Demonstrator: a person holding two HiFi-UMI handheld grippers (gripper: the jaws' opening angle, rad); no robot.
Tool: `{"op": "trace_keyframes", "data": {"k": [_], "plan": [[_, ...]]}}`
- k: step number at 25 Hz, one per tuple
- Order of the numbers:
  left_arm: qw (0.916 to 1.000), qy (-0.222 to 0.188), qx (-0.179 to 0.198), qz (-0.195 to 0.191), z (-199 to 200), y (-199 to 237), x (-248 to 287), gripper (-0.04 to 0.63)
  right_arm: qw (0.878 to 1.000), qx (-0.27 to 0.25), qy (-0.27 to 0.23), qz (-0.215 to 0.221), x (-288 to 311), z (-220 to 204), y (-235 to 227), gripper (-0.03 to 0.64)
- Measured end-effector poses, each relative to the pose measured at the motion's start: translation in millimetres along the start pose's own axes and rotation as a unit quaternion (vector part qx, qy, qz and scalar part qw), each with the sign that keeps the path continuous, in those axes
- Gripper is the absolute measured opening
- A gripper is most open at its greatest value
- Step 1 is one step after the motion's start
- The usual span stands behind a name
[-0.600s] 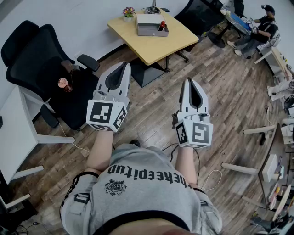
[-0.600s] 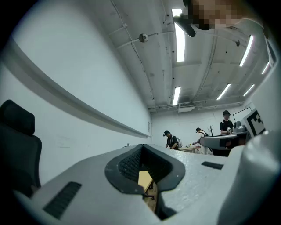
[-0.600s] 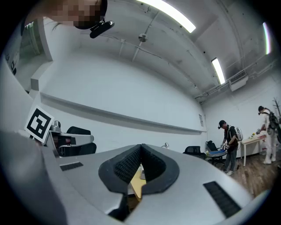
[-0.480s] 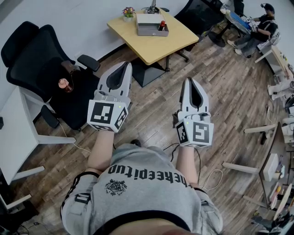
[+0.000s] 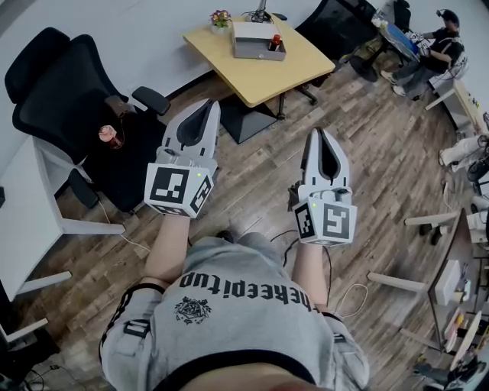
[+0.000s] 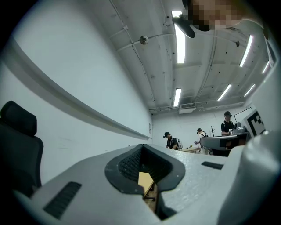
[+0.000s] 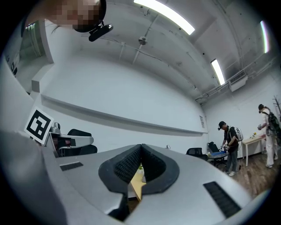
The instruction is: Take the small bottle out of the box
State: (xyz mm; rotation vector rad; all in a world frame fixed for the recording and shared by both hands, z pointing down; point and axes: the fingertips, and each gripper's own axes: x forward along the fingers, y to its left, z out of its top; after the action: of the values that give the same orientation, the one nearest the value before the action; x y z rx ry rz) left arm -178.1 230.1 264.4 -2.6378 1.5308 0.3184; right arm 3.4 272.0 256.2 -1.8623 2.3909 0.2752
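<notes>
A small red-capped bottle [image 5: 275, 42] stands in a grey box [image 5: 256, 47] on the yellow table [image 5: 267, 72], far ahead of me. My left gripper [image 5: 206, 105] and right gripper [image 5: 320, 134] are held side by side in front of my body, pointing toward the table and well short of it. Both are shut with nothing between the jaws. In the left gripper view the left gripper [image 6: 142, 148] shows its dark pads meeting, with a sliver of the table behind them. The right gripper [image 7: 141, 148] looks the same in the right gripper view.
A black office chair [image 5: 69, 99] stands left of the left gripper, beside a white desk [image 5: 23, 221]. A small flower pot [image 5: 221, 18] sits on the table's far corner. A cable [image 5: 340, 294] lies on the wooden floor. A seated person [image 5: 435, 50] is at the far right.
The head view has shifted slightly, so the table and chair sit a little differently in the frame. Both grippers stay shut and hold their place.
</notes>
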Motion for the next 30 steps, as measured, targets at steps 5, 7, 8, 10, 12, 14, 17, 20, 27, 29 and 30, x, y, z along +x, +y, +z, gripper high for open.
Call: {"op": "trace_keyframes", "data": {"k": [5,7,8,10,12,14,17,20,27,29,30], "plan": [[0.9999,-0.002,-0.006,-0.011,0,-4,0,0.003,1.0,0.004,0.007,-0.004,-4,0,0,0.002],[0.9999,-0.002,-0.009,-0.012,0,-4,-1,0.003,1.0,-0.001,0.01,-0.006,-5,1,1,0.001],[0.9999,-0.002,-0.011,-0.01,0,-3,-1,0.003,1.0,-0.004,0.011,-0.005,-4,2,1,0.001],[0.9998,-0.004,-0.017,-0.006,0,1,-3,0.003,1.0,-0.008,0.009,-0.001,-2,5,5,0.001],[0.9998,-0.005,-0.021,-0.001,0,6,-5,0.003,1.0,-0.01,0.009,0.003,1,7,9,0.0],[0.9997,-0.004,-0.023,0.001,-1,11,-6,0.003,1.0,-0.011,0.011,0.005,5,7,12,0.002],[0.9996,-0.005,-0.028,0.0,-3,17,0,0.003,1.0,-0.014,0.011,0.005,11,6,13,0.002],[0.9996,-0.004,-0.028,-0.004,-8,19,12,0.003,1.0,-0.013,0.013,0.003,18,-1,8,0.001],[0.9997,0.0,-0.019,-0.015,-15,17,62,0.003,1.0,-0.002,0.018,-0.005,53,-15,-26,0.002],[0.9998,0.001,-0.017,-0.013,-16,23,77,0.003,1.0,0.002,0.018,-0.001,71,-18,-33,0.001],[0.9998,0.002,-0.016,-0.011,-17,27,85,0.003,1.0,0.004,0.018,0.001,81,-19,-36,0.001]]}}
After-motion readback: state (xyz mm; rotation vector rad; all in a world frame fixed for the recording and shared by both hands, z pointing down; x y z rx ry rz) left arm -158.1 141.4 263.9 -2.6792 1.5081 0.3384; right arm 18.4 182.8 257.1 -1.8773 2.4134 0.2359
